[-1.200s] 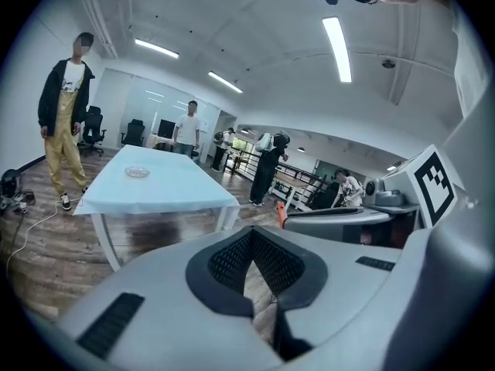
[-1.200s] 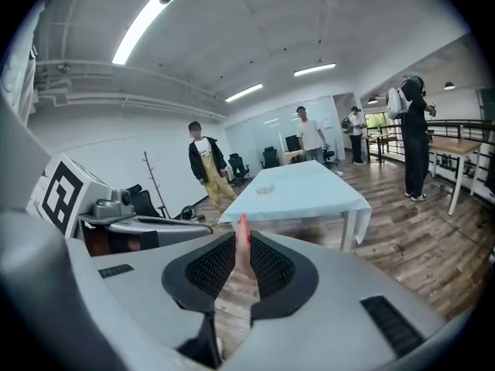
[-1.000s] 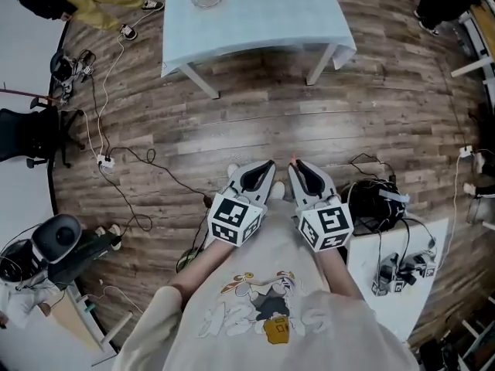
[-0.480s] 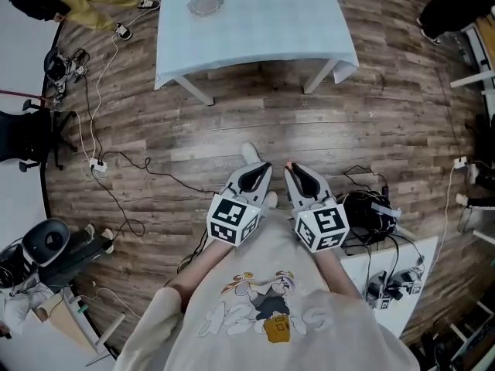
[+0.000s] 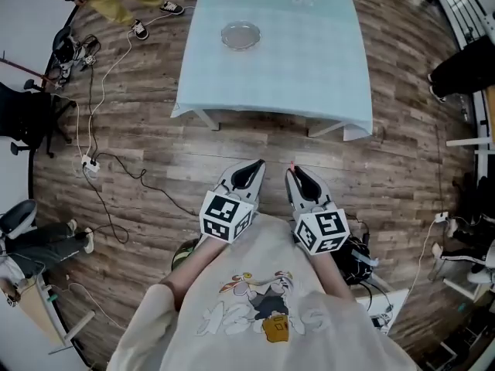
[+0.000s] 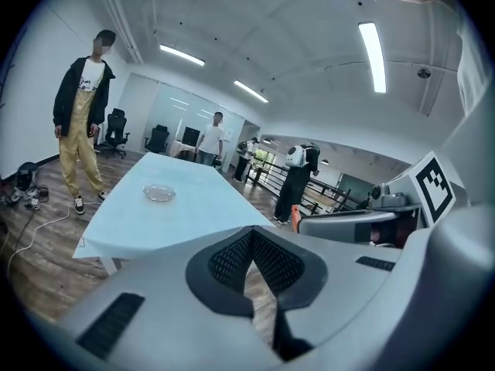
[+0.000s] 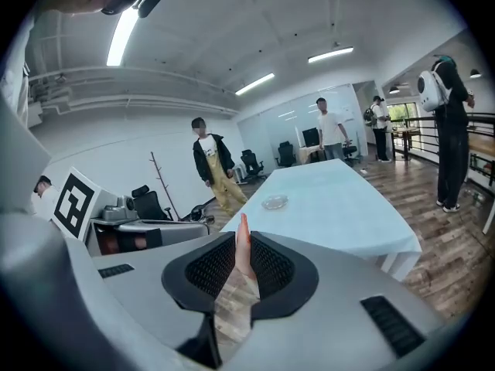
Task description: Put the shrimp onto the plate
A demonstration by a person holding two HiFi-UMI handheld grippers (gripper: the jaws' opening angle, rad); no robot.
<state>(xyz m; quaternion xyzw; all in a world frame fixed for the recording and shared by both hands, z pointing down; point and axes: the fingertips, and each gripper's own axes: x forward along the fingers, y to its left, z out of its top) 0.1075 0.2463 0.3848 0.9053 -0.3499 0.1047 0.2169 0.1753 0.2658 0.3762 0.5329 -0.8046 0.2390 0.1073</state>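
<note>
Shrimp (image 7: 243, 247) is held edge-on in the clamped right gripper (image 7: 241, 236). Left gripper (image 6: 253, 235) is closed on nothing. Plate (image 5: 240, 35) is noted at 12 o'clock on the table (image 5: 309, 68), well apart. Risk judged: the shrimp could be dropped if the thin pinch slackens during the approach.

A light-blue table (image 5: 309, 68) stands on wood floor (image 5: 271, 141), a black chair (image 5: 23, 120) well apart.

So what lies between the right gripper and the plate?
In the head view, only wooden floor, then a stretch of the blue-clothed table, before the plate.
</note>
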